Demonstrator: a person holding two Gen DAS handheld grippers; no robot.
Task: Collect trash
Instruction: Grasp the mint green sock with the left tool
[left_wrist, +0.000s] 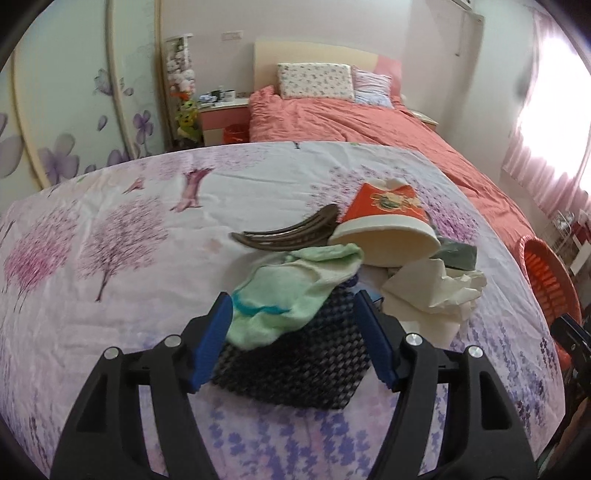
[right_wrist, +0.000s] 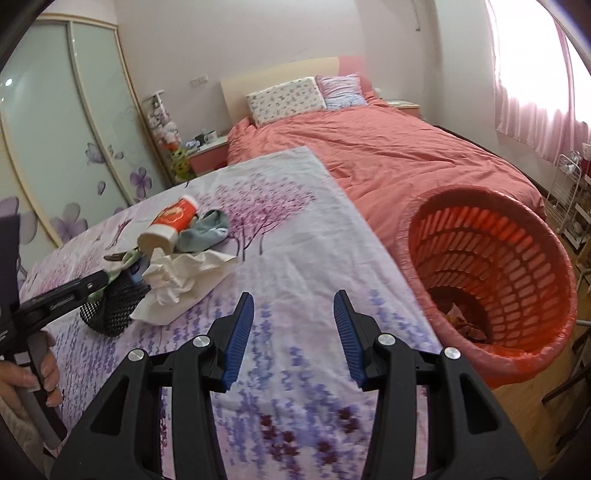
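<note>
Trash and odd items lie piled on the flowered table cloth (left_wrist: 110, 229). There is an orange paper cup (left_wrist: 384, 229) on its side, crumpled white tissue (left_wrist: 432, 291), a pale green sock (left_wrist: 288, 295) and a black mesh holder (left_wrist: 295, 369). My left gripper (left_wrist: 293, 299) is open, its blue pads on either side of the mesh holder and the sock draped over it, not visibly pressing. My right gripper (right_wrist: 293, 299) hangs open over bare cloth with nothing between its fingers. The cup (right_wrist: 170, 225) and tissue (right_wrist: 177, 277) lie to its left.
A red slatted waste basket (right_wrist: 498, 277) with scraps at its bottom stands off the table's right edge. A brown hair clip (left_wrist: 288, 232) and a grey-green cloth (left_wrist: 458, 254) lie in the pile. A bed with a coral cover (right_wrist: 406, 155) is behind. A hand (right_wrist: 26, 376) grips the left tool.
</note>
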